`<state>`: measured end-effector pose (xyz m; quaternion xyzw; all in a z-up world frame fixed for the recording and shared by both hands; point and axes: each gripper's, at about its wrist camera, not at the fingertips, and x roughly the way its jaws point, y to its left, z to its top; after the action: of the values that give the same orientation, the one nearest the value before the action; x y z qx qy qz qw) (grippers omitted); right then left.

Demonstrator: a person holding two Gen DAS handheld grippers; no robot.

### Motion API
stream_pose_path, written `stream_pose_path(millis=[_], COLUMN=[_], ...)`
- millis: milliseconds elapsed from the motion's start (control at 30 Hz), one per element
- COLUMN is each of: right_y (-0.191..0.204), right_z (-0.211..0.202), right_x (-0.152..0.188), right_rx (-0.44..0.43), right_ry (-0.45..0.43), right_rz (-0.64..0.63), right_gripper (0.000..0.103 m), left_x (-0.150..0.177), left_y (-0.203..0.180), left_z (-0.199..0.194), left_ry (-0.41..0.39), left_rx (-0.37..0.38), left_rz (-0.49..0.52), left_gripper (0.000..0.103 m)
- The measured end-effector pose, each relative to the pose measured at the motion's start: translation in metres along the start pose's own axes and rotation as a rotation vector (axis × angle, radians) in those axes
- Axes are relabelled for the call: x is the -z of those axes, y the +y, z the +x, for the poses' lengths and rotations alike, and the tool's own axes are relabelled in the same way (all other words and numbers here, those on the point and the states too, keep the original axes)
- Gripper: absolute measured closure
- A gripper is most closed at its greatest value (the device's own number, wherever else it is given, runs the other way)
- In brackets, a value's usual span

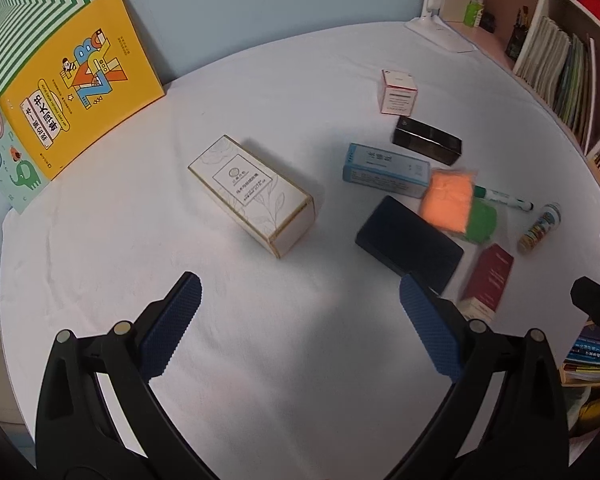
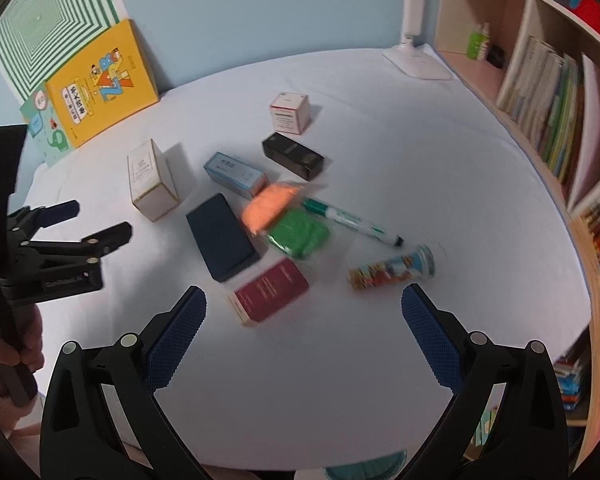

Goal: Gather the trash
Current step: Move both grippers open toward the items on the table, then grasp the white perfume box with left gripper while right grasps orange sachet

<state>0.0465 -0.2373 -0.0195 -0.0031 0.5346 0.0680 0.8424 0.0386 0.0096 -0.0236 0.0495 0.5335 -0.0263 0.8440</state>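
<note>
On the white tablecloth lies a cluster of items: a white gold-trimmed box, a pink-edged cube box, a black box, a light blue box, a dark navy flat box, a maroon box, orange and green bags, a marker and a colourful tube. My left gripper hovers open, short of the white box. My right gripper is open just before the maroon box. Both are empty.
A yellow picture book and other books lean on the blue wall at the back left. A bookshelf runs along the table's right side, with a white lamp base beside it. A hand holds the left gripper's handle.
</note>
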Motion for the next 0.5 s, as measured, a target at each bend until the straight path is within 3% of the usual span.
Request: stream_pose_path(millis=[500], right_y=[0.008], right_z=[0.074], right_x=[-0.054], right_rx=[-0.065], right_ry=[0.105], right_rz=[-0.001], right_gripper=[0.008], left_x=[-0.051], left_y=[0.025], left_z=[0.067], left_ry=[0.086], left_rx=[-0.019], left_rz=[-0.068], left_gripper=[0.007])
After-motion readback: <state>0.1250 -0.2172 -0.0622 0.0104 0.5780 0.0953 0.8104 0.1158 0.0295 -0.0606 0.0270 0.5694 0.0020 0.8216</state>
